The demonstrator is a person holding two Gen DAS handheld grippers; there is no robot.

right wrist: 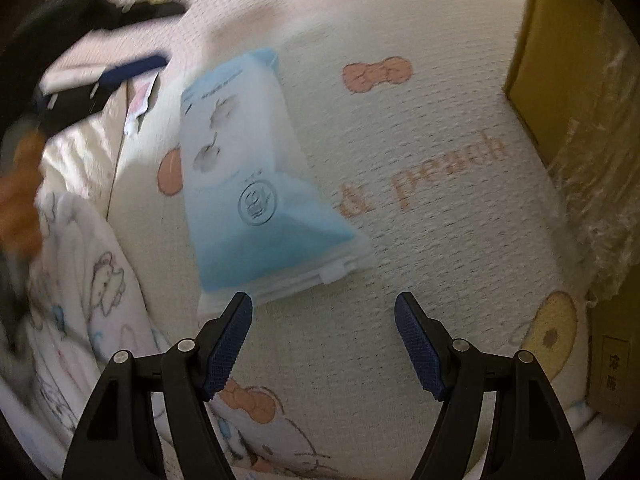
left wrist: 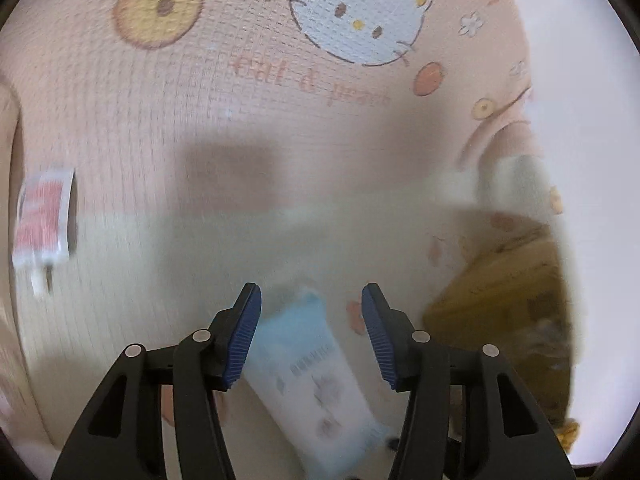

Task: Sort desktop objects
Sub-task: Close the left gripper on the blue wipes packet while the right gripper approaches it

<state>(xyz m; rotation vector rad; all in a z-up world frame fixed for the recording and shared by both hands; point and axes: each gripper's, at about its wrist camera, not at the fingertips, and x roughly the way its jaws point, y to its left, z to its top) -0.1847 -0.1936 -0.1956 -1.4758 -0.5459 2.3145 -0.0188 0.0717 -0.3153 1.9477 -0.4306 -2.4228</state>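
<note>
The left gripper has its jaws spread wide with nothing pinched. The right gripper has its jaws spread wide too, and they hold nothing. A blue and white packet lies flat on the pink cartoon mat, just past the right jaws. A small red and white packet lies well apart. A yellow box stands near the mat's edge.

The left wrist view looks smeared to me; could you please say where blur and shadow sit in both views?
Left wrist view: motion blur smears the blue pouch and red sachet, a soft shadow band crosses the mat; the gripper stays sharp. Right wrist view: milder blur, the pouch's print readable, left edge dark.
</note>
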